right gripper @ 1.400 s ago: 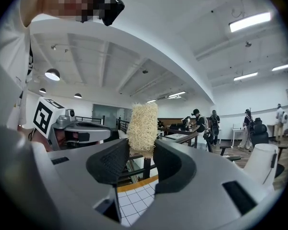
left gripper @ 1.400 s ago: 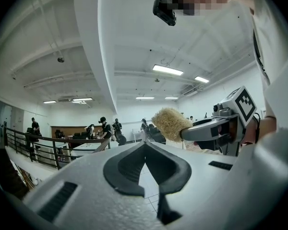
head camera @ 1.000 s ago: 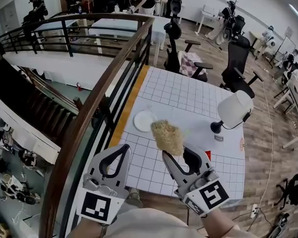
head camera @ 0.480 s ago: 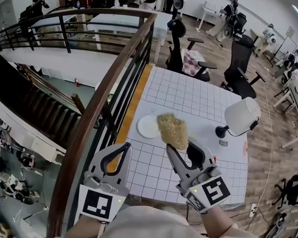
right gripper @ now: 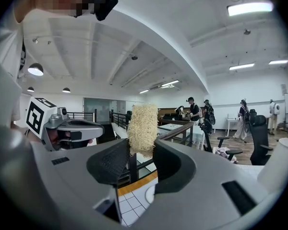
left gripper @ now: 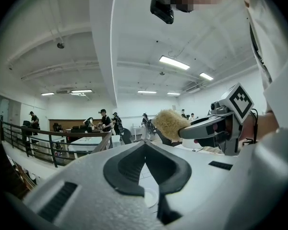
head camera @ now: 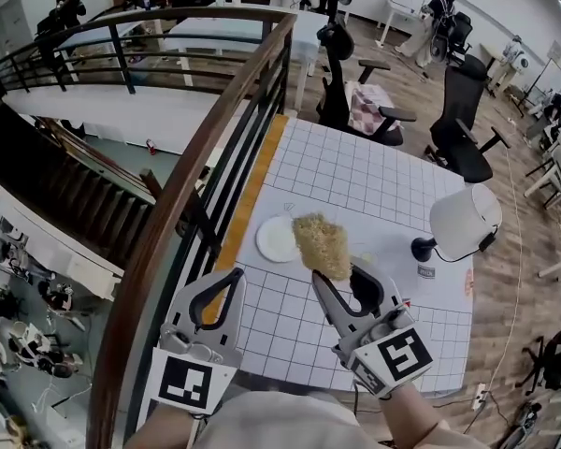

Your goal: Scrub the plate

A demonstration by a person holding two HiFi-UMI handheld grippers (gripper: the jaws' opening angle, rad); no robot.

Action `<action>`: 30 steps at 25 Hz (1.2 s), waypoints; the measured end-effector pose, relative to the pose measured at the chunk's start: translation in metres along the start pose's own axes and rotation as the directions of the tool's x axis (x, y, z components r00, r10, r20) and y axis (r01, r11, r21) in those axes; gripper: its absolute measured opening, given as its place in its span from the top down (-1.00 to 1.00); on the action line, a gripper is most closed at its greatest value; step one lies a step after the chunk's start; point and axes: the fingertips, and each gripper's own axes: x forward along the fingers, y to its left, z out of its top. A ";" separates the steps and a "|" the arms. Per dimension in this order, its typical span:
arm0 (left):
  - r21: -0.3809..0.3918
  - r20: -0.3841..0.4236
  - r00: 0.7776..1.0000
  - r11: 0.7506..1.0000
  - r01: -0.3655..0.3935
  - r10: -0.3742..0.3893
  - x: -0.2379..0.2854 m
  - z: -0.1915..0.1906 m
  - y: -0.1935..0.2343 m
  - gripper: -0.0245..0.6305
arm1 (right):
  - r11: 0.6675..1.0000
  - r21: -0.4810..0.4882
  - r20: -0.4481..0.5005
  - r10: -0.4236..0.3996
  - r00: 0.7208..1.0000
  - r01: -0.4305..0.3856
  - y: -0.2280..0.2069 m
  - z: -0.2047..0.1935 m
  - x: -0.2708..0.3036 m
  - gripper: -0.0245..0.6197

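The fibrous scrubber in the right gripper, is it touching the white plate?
Apart. The left gripper view shows the scrubber held up in the air, with the plate far below it.

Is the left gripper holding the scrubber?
No, the scrubber sits clamped in the right gripper, while the left gripper is shut and empty.

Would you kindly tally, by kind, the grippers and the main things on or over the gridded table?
grippers: 2 (left gripper, right gripper)
plate: 1
scrub pad: 1
table lamp: 1
total: 5
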 end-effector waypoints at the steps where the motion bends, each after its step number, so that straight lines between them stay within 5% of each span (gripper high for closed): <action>1: -0.014 -0.009 1.000 1.000 -0.013 0.013 0.004 -0.004 0.002 0.89 | 1.000 -0.005 -0.006 -0.001 1.000 0.001 -0.005 -0.003 0.003 0.45; 9: -0.019 -0.082 0.994 0.997 -0.070 0.068 0.039 -0.036 0.022 0.89 | 1.000 -0.022 -0.057 0.005 0.998 -0.006 -0.044 -0.025 0.037 0.45; 13: -0.061 -0.128 0.991 0.997 -0.043 0.035 0.066 -0.065 0.026 0.89 | 0.999 0.041 -0.066 0.026 0.997 -0.023 -0.055 -0.038 0.065 0.45; 19: -0.026 -0.153 0.988 1.000 -0.010 0.006 0.108 -0.105 0.034 0.89 | 0.997 0.066 -0.100 0.040 0.994 -0.033 -0.074 -0.064 0.107 0.45; 30: -0.080 -0.267 0.964 0.997 -0.015 -0.007 0.162 -0.189 0.048 0.89 | 0.994 0.091 -0.260 0.082 0.962 -0.060 -0.094 -0.169 0.177 0.45</action>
